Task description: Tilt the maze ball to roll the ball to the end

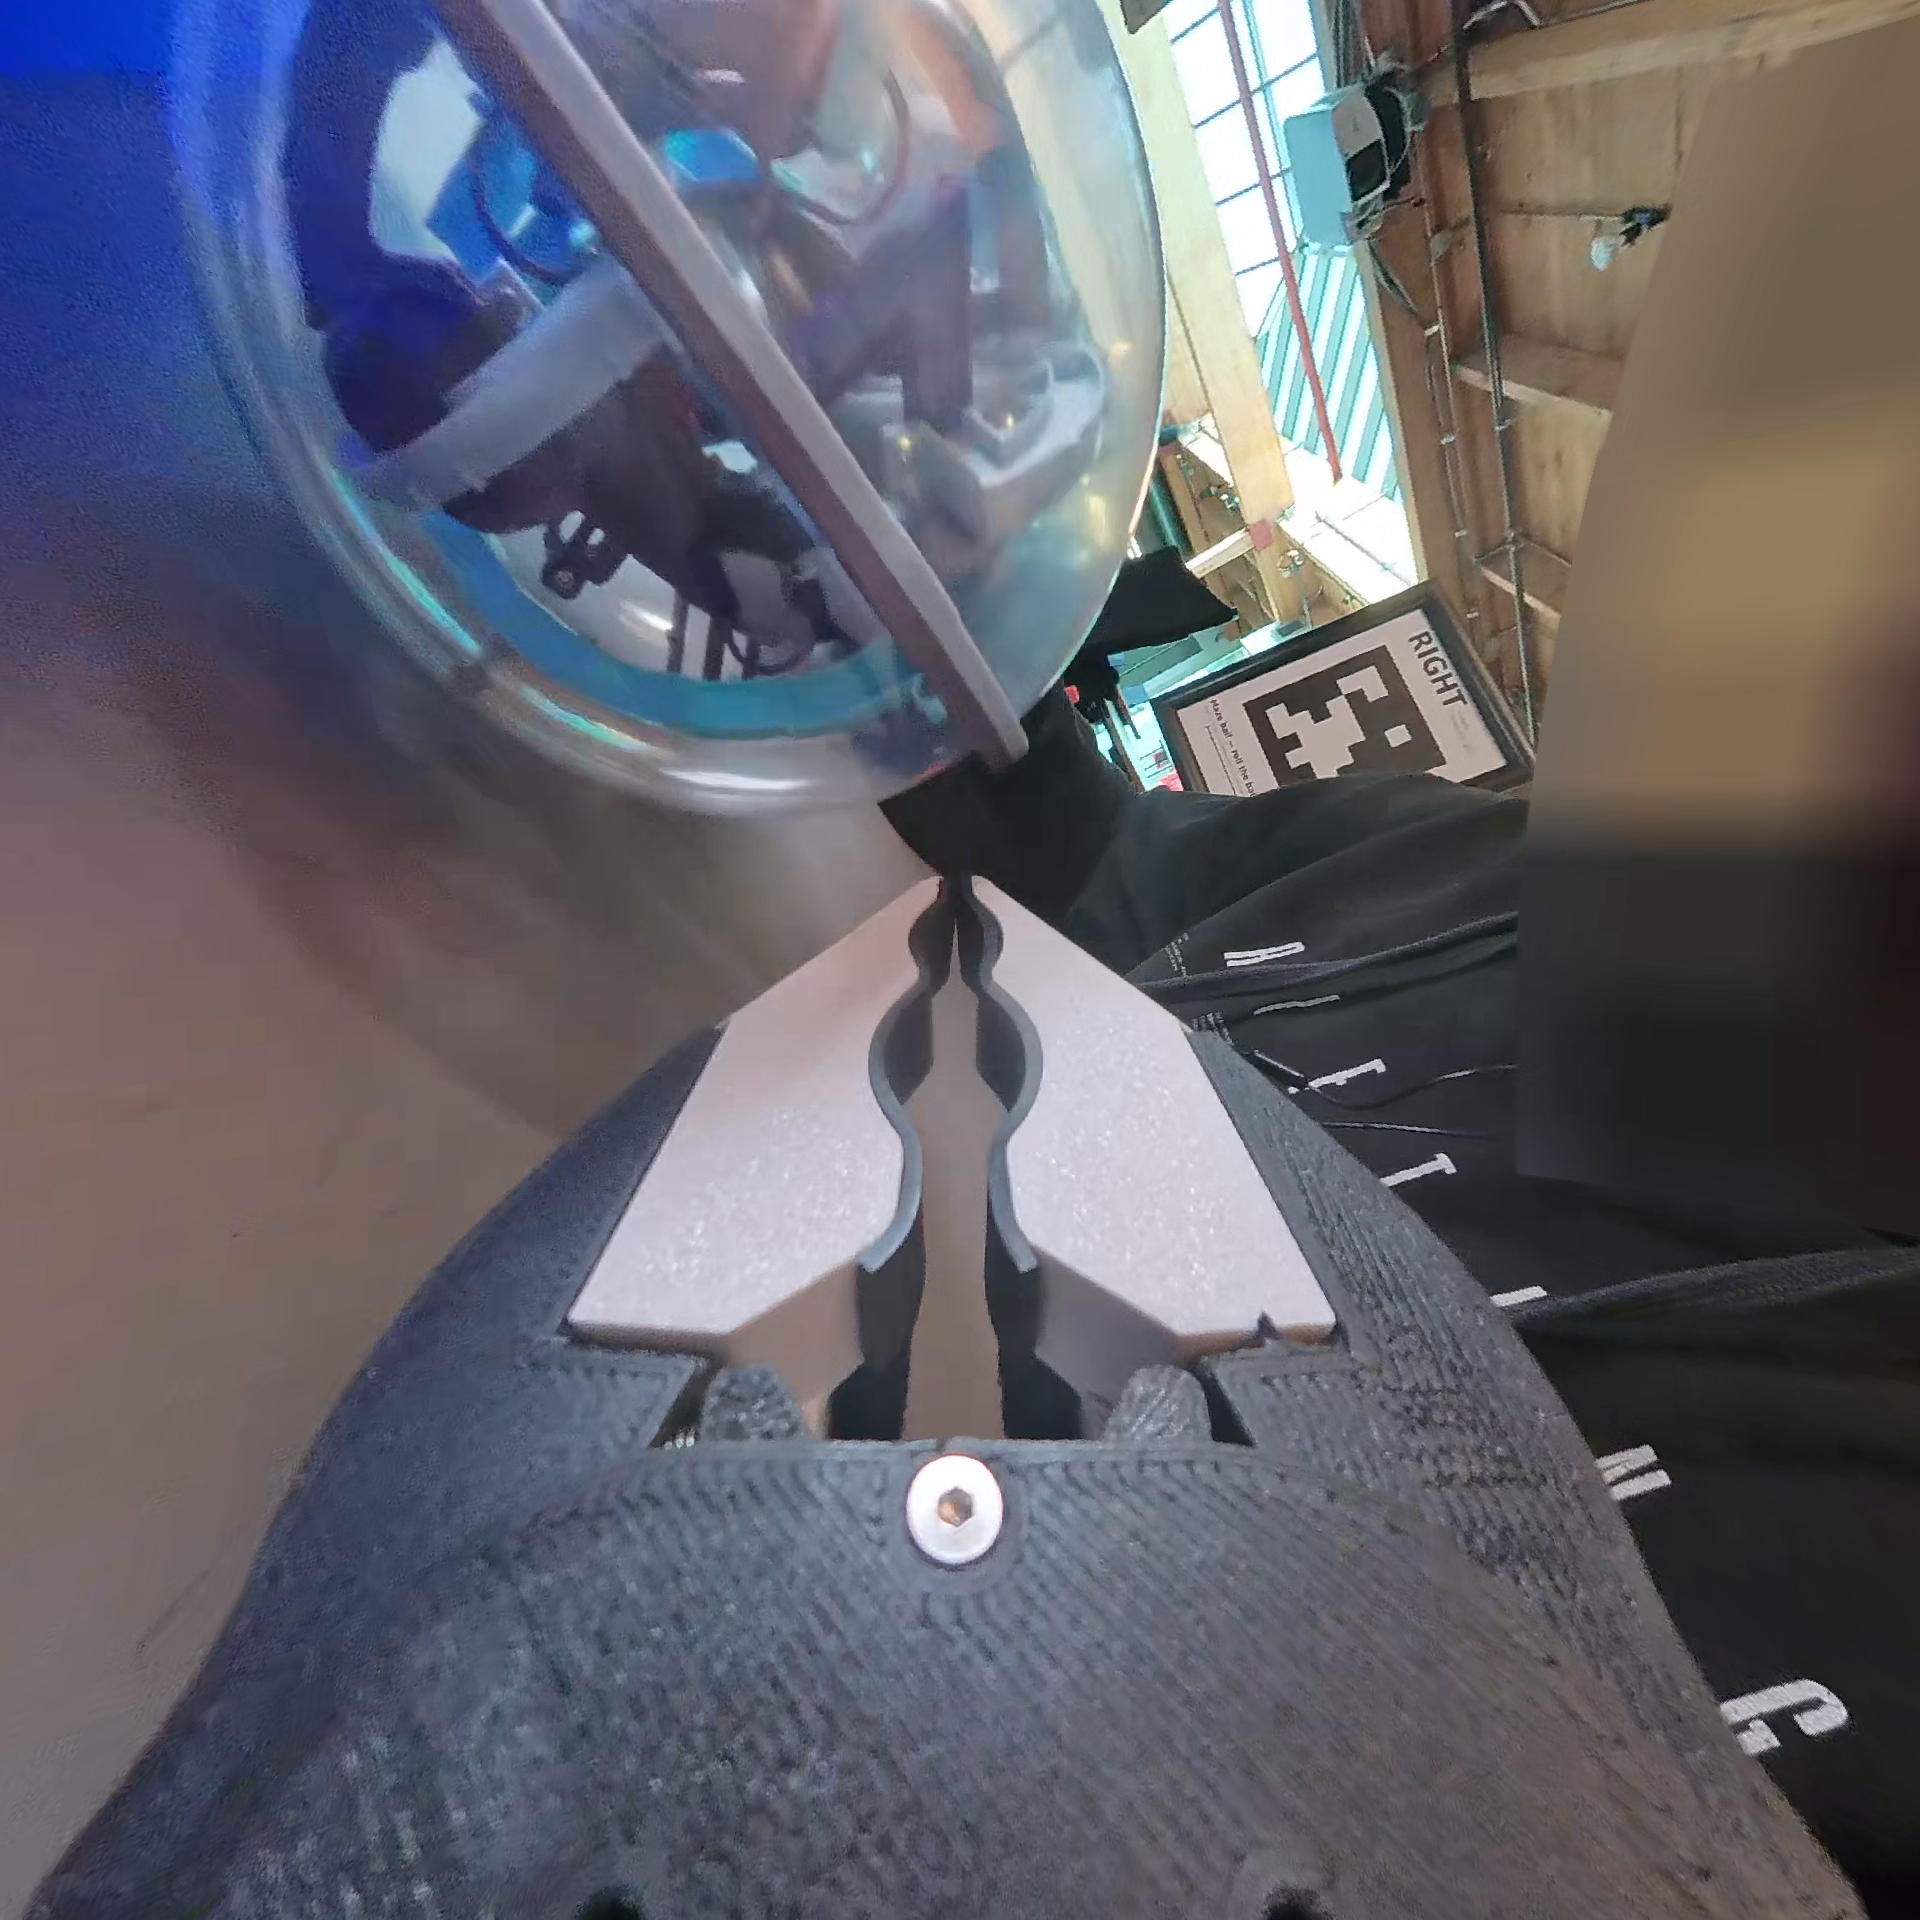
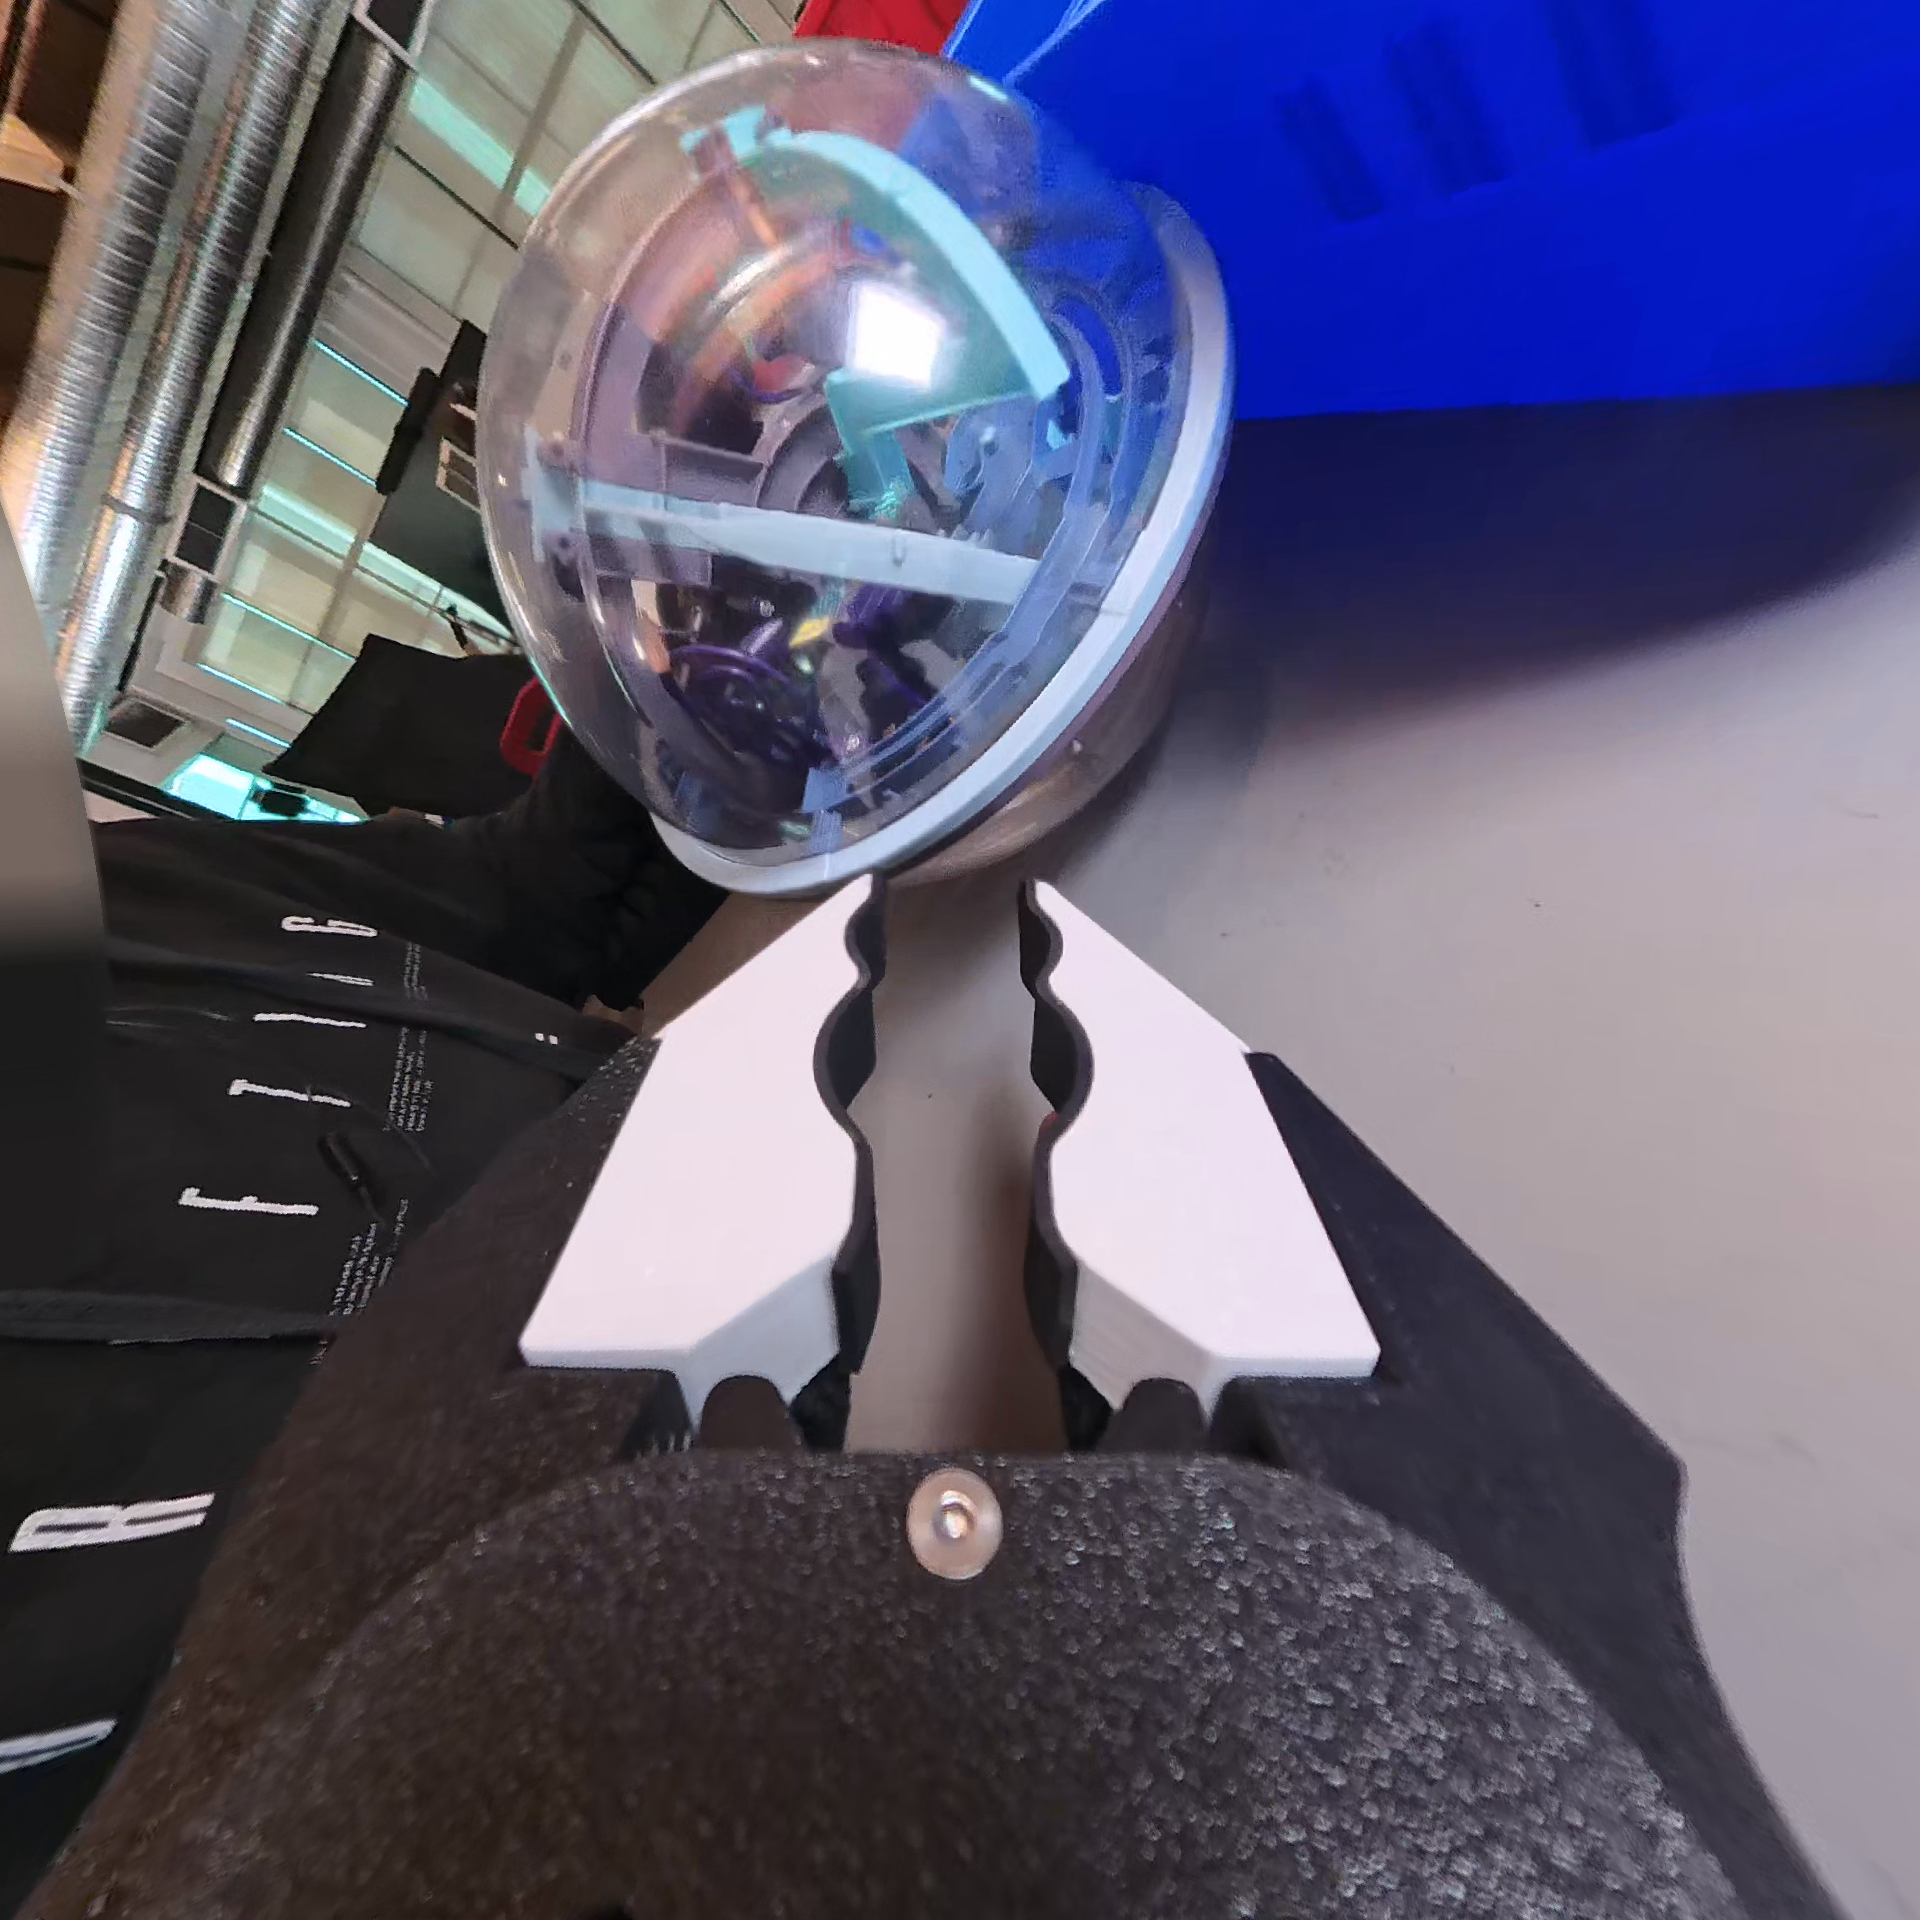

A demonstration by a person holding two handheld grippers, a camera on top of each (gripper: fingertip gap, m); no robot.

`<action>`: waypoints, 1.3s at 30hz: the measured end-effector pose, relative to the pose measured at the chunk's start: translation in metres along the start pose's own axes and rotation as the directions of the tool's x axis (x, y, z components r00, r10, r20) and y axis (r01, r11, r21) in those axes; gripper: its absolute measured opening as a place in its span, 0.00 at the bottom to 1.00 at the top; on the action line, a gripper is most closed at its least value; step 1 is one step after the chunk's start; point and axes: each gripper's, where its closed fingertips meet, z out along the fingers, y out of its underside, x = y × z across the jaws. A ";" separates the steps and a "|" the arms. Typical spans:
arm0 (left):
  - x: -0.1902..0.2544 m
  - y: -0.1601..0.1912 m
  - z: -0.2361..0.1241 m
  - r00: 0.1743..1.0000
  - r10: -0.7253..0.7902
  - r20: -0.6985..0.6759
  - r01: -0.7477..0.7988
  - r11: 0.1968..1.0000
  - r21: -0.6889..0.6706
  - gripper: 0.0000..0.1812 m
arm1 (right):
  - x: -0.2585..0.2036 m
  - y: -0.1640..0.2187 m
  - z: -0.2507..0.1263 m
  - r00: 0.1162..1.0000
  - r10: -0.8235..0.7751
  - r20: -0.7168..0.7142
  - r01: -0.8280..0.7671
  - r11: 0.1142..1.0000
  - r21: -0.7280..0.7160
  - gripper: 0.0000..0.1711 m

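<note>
Nearest, left gripper point(image 1: 958, 883) is resting nearly closed and empty, right gripper point(image 2: 951, 894) is gaping partway beneath the maze ball point(image 2: 831, 499), apparently mid-tilt; further careful tilting comes next.

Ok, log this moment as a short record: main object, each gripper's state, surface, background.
object: clear maze ball with pale blue seam ring and coloured tracks inside
left gripper: tips closed together just below the ball, gripping nothing visible
right gripper: jaws apart, tips just below the ball's seam ring
surface: grey table
background: blue bin behind the ball
small ball inside: cannot be made out
</note>
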 end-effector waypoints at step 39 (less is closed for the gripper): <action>-0.034 -0.062 -0.032 0.986 0.104 0.129 -0.129 0.971 0.203 0.07 | -0.030 -0.002 0.017 0.984 0.055 0.167 -0.057 0.998 0.007 0.08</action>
